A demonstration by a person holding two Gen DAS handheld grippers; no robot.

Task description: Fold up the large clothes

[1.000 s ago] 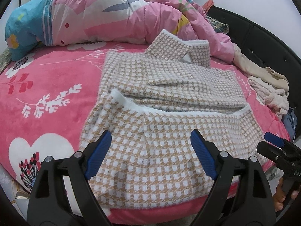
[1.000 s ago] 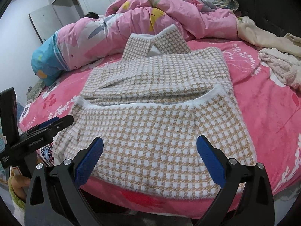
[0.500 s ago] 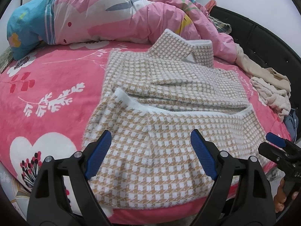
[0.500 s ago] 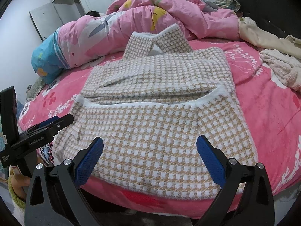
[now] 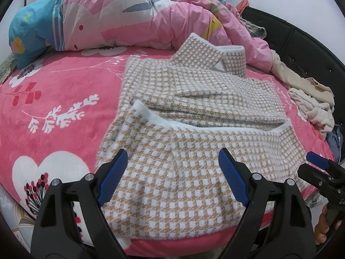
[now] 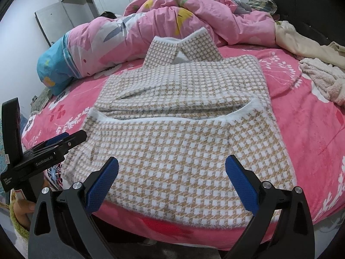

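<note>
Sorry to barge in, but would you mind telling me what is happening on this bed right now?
A person is folding a checked coat laid on the pink bed, with a hand-held gripper in each hand. The coat's hem is already folded up over its body, and its collar points toward the heaped duvet. The left hand-held gripper and right hand-held gripper are both open, hovering at the coat's near edge and gripping nothing. Other clothes lie to the right.

White lettering "GenRobot.AI" runs along the side of the left gripper [image 6: 64, 140] (right wrist view); smaller print on its body is too small to read.
</note>
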